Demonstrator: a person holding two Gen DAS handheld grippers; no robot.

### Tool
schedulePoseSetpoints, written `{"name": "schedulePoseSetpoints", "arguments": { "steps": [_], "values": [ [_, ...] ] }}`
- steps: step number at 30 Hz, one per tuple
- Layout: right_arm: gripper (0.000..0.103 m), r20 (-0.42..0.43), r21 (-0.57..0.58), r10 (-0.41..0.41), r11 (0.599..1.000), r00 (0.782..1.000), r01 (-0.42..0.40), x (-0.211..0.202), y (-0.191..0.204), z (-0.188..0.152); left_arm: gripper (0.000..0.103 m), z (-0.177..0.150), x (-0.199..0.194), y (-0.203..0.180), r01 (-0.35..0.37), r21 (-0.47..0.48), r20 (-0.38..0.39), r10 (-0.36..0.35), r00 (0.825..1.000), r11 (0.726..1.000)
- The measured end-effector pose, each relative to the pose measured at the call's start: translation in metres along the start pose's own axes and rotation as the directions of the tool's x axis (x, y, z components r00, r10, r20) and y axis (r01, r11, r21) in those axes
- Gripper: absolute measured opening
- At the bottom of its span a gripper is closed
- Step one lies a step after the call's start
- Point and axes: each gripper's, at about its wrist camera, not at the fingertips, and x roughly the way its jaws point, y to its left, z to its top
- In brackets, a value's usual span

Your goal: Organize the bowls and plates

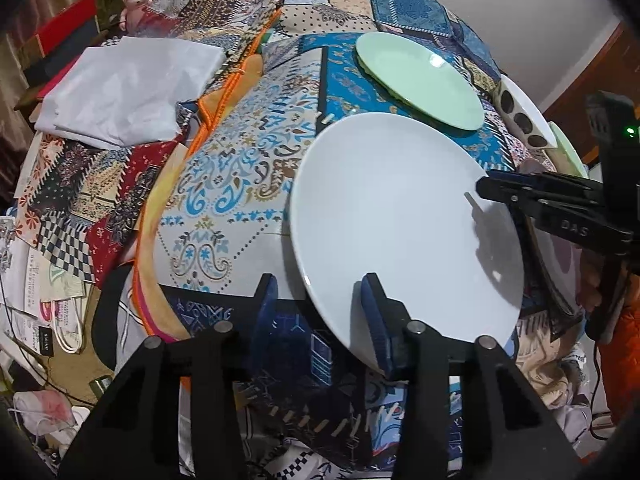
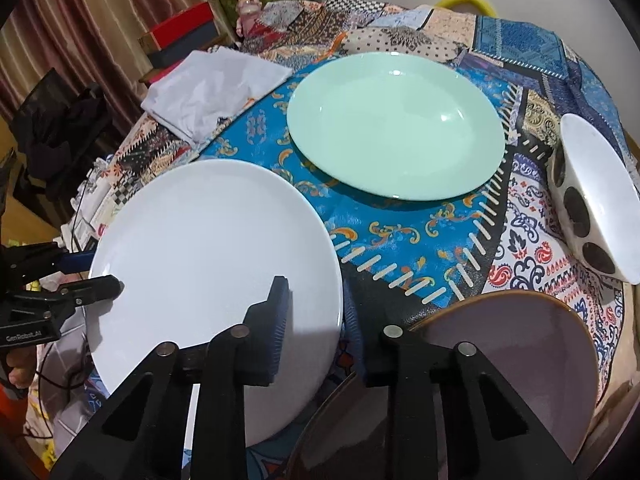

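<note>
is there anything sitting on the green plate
No, in the right wrist view the green plate is bare, with only glare on its surface, lying beyond the white plate.

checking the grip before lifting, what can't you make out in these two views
1. Whether the left tongs and right tongs actually pinch the white plate: in both wrist views the plate's rim hides the contact.
2. Brown-rimmed plate: in the right wrist view its near part is covered by the tongs' frame.
3. Green item behind the spotted bowl: in the left wrist view it is mostly hidden by that bowl.
</note>
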Motion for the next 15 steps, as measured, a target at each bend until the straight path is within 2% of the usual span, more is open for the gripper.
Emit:
{"name": "schedulePoseSetpoints", "arguments": {
  "steps": [15],
  "values": [
    [0.026, -0.027, -0.013, 0.008, 1.000, 1.000, -0.009, 0.0076, 0.0017, 0.0003, 0.042, 0.0000, 0.0063, -0.0089, 0.029, -0.007, -0.011, -0.030, 1.000, 1.000]
  ]
}}
